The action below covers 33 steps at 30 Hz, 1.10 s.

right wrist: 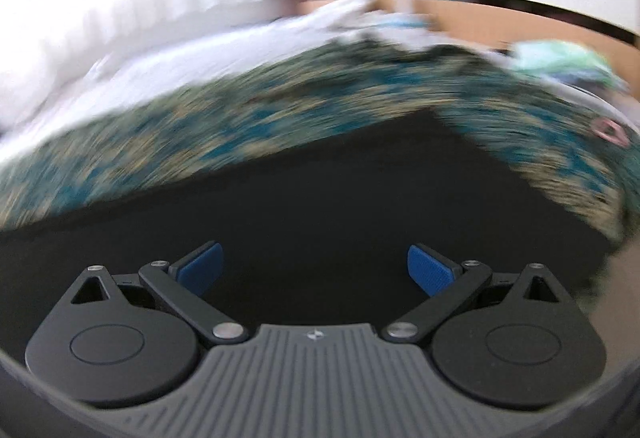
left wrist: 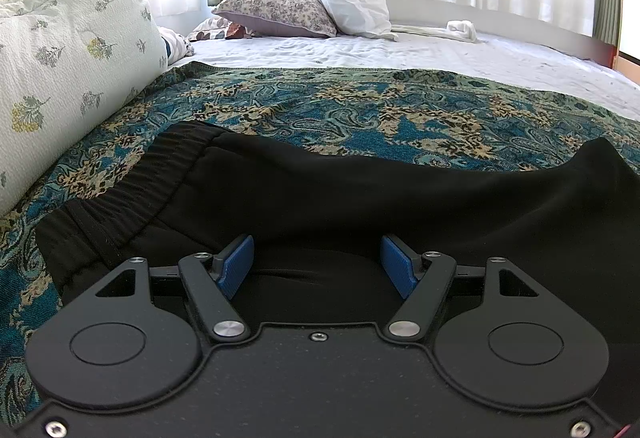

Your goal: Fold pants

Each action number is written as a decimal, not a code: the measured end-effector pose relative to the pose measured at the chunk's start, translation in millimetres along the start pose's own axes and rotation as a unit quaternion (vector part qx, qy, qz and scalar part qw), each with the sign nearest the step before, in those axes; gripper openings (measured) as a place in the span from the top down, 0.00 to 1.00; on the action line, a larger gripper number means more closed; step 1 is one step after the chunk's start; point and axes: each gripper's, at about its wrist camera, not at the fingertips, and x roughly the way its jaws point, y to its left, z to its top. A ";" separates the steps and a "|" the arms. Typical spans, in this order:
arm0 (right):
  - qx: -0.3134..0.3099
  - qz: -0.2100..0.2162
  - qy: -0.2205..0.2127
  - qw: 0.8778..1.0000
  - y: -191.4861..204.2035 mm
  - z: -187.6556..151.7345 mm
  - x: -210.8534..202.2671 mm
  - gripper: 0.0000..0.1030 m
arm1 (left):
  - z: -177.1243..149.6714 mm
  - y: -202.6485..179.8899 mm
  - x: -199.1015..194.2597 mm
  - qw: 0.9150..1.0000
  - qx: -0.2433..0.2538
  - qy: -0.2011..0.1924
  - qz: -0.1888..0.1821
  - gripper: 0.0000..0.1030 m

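- Black pants (left wrist: 320, 197) are lying spread across the patterned bedspread (left wrist: 360, 109), apparently not yet folded.
- Left gripper (left wrist: 317, 264) and right gripper (right wrist: 316, 270) are hovering over them, jaws open and gripping nothing.

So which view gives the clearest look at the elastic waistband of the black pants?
The left wrist view: the waistband is sharp there, its gathered ribbing visible at the left end of the black pants. The right wrist view is motion-blurred and shows only plain black fabric; no waistband can be made out.
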 end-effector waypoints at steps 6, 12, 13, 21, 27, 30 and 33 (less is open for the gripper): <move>0.188 -0.011 -0.114 0.975 -76.9 -16.9 -39.5 0.00 | -0.1 -0.4 -0.1 1.000 0.000 -0.001 0.000 0.33; 0.225 -0.096 -0.151 0.958 -88.6 -24.7 -58.6 0.00 | 0.2 -0.3 -0.2 1.000 0.000 0.000 -0.001 0.33; 0.229 -0.092 -0.141 0.959 -90.1 -25.4 -56.3 0.00 | 0.2 -0.3 -0.4 1.000 0.000 0.000 0.000 0.33; 0.199 -0.044 -0.096 0.974 -82.1 -26.6 -47.2 0.00 | 0.1 -0.4 -0.4 1.000 0.000 0.000 -0.001 0.33; 0.216 -0.001 -0.094 0.972 -82.5 -25.7 -39.8 0.00 | 0.0 -0.5 -0.4 1.000 0.000 0.000 -0.001 0.32; 0.235 0.000 -0.095 0.967 -88.4 -24.9 -35.2 0.00 | 0.1 -0.6 -0.6 1.000 0.000 0.000 -0.001 0.32; 0.231 -0.007 -0.094 0.968 -89.9 -19.9 -28.0 0.00 | -0.1 -0.8 -0.4 1.000 0.000 0.000 0.000 0.32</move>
